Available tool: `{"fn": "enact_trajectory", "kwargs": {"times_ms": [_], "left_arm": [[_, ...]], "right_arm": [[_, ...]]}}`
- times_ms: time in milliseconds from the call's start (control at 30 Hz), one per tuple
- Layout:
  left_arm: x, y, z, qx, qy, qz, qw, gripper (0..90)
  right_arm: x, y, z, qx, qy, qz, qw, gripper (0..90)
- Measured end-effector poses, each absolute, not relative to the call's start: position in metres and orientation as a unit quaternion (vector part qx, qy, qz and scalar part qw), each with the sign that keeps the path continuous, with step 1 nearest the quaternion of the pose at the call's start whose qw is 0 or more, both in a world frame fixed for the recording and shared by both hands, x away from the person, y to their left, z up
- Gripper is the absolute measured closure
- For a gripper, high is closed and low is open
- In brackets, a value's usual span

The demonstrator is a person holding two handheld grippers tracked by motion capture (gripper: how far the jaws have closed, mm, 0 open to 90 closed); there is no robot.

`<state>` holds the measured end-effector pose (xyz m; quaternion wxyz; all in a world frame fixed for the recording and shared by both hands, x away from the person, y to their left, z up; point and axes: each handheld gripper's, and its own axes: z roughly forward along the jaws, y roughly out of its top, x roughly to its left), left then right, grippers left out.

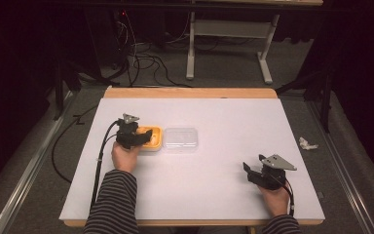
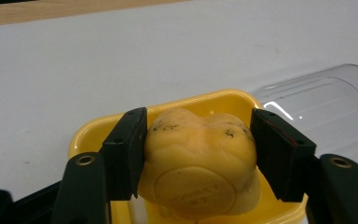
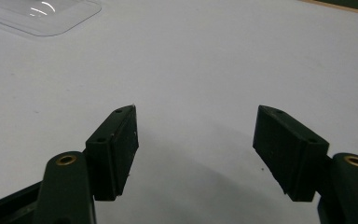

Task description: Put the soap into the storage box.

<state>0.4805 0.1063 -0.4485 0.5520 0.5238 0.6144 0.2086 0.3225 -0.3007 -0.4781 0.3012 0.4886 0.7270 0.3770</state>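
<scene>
A lumpy yellow soft toy with dark smudges sits between the jaws of my left gripper, whose pads press on its two sides. It hangs just over a shallow yellow container. In the high view the left gripper is over the container's left part, at the table's centre left. A clear plastic lid lies flat right beside the container; its corner also shows as the lid in the left gripper view. My right gripper rests near the front right, open with nothing between its jaws.
The white table top has a wooden strip along its far edge. The clear lid lies ahead and left of the right gripper. A crumpled white scrap lies on the floor at the right, cables at the back.
</scene>
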Motion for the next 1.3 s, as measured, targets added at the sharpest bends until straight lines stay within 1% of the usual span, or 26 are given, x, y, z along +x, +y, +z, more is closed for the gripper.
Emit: {"fn": "enact_trajectory", "kwargs": {"times_ms": [233,400,533,633,967,1133,1300], "left_arm": [[0.483,0.103,-0.453,0.522,0.613,0.205,0.557,38.3],[0.484,0.102,-0.452,0.512,0.613,0.198,0.568,35.0],[0.484,0.102,-0.452,0.513,0.615,0.197,0.565,30.4],[0.481,0.102,-0.45,0.515,0.609,0.2,0.569,28.8],[0.467,0.1,-0.438,0.521,0.589,0.2,0.585,27.1],[0.459,0.103,-0.432,0.509,0.585,0.193,0.601,27.6],[0.449,0.107,-0.432,0.516,0.577,0.203,0.6,28.7]], "right_arm": [[0.322,-0.3,-0.478,0.489,0.726,0.377,0.304,31.2],[0.322,-0.3,-0.478,0.488,0.726,0.377,0.304,31.2],[0.322,-0.3,-0.478,0.488,0.726,0.377,0.304,31.2],[0.323,-0.3,-0.478,0.486,0.728,0.376,0.305,31.3],[0.322,-0.3,-0.478,0.488,0.726,0.377,0.304,31.4],[0.322,-0.301,-0.478,0.486,0.728,0.377,0.304,31.4],[0.322,-0.301,-0.478,0.487,0.727,0.376,0.303,31.3]]}}
